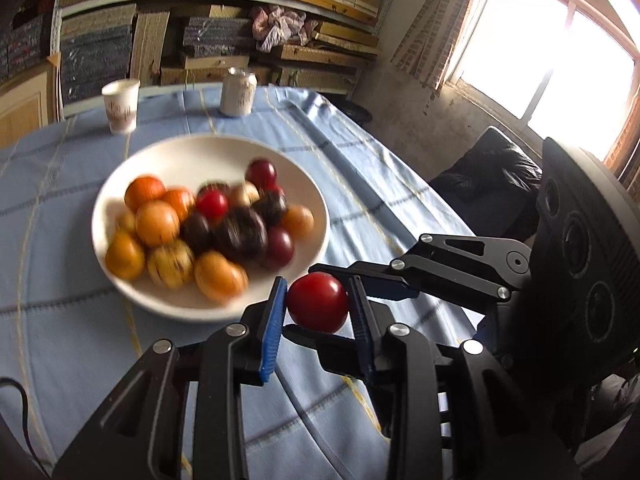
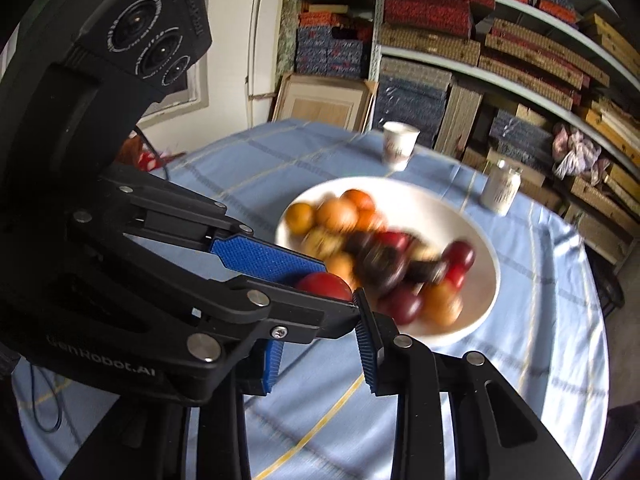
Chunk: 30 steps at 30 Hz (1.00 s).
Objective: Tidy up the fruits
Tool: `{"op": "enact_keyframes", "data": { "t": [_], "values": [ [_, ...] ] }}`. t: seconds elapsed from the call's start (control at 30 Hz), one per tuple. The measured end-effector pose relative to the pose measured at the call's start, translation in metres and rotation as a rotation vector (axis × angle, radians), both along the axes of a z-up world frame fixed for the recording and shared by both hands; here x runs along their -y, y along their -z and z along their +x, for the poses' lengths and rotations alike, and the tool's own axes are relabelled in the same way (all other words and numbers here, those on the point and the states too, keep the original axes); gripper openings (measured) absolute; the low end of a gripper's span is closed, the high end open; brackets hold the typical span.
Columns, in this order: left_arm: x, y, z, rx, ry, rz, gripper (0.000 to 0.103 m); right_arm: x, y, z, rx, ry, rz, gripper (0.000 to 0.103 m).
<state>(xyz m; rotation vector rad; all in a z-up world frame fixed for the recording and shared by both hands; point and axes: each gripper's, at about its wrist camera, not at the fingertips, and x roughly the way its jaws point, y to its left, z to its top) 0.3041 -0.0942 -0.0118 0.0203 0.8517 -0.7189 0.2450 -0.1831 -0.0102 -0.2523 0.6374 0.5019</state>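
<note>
- Near table edge: left gripper [image 1: 318,308] is clamping red fruit [image 1: 318,307]; right gripper [image 2: 320,330] is sitting narrow, grip unclear.
- Mid-table: white bowl [image 1: 160,160] is holding mixed fruits [image 1: 208,228], unsorted; most work is remaining.
- Far edge: cup [image 1: 120,106], can [image 1: 239,91].

The fruits [image 1: 208,232] in the bowl [image 1: 180,160] are smeared by motion blur — kinds uncertain; cup [image 2: 398,144] print unreadable; the left gripper [image 2: 320,280] hides most of the red fruit [image 2: 326,285].
</note>
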Motion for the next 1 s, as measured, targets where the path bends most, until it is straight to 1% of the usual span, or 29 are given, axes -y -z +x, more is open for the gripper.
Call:
{"op": "enact_keyframes", "data": {
  "t": [0.13,0.3,0.43,0.5,0.57,0.6,0.63,0.67,0.7,0.73,0.77,0.8,0.83,0.87,0.93,1.0],
  "values": [
    [0.005,-0.009,0.042,0.025,-0.031,0.020,0.031,0.005,-0.006,0.045,-0.009,0.024,0.027,0.032],
    [0.009,-0.006,0.099,0.016,-0.056,0.030,0.031,0.012,0.000,0.100,-0.042,0.052,0.076,0.031],
    [0.010,0.006,0.125,0.002,-0.071,0.041,0.031,0.014,0.012,0.130,-0.069,0.059,0.093,0.031],
    [0.010,0.012,0.133,-0.006,-0.074,0.042,0.031,0.013,0.017,0.136,-0.078,0.063,0.089,0.031],
    [0.011,0.015,0.135,-0.001,-0.086,0.052,0.031,0.012,0.020,0.137,-0.086,0.064,0.092,0.033],
    [0.012,0.016,0.134,0.007,-0.100,0.066,0.034,0.012,0.019,0.137,-0.089,0.070,0.093,0.042],
    [0.012,0.015,0.133,0.018,-0.119,0.082,0.042,0.012,0.017,0.135,-0.083,0.080,0.092,0.050],
    [0.010,0.013,0.128,0.037,-0.150,0.098,0.066,0.014,0.013,0.129,-0.061,0.097,0.093,0.068],
    [0.008,0.009,0.123,0.058,-0.188,0.104,0.090,0.015,0.009,0.122,-0.038,0.109,0.095,0.079],
    [0.005,0.004,0.116,0.085,-0.228,0.111,0.095,0.015,0.004,0.114,-0.017,0.118,0.096,0.082],
    [0.001,-0.004,0.104,0.130,-0.263,0.112,0.096,0.017,-0.001,0.106,0.000,0.120,0.101,0.088],
    [-0.002,-0.010,0.095,0.155,-0.271,0.117,0.096,0.019,-0.008,0.094,0.016,0.121,0.111,0.094],
    [-0.005,-0.017,0.086,0.179,-0.283,0.128,0.098,0.023,-0.014,0.084,0.028,0.128,0.116,0.096],
    [-0.008,-0.024,0.072,0.211,-0.316,0.146,0.098,0.025,-0.019,0.074,0.039,0.134,0.120,0.099],
    [-0.014,-0.034,0.051,0.257,-0.373,0.189,0.098,0.031,-0.029,0.049,0.050,0.142,0.123,0.099],
    [-0.019,-0.041,0.023,0.283,-0.407,0.215,0.098,0.036,-0.034,0.027,0.005,0.159,0.121,0.099]
  ]
}}
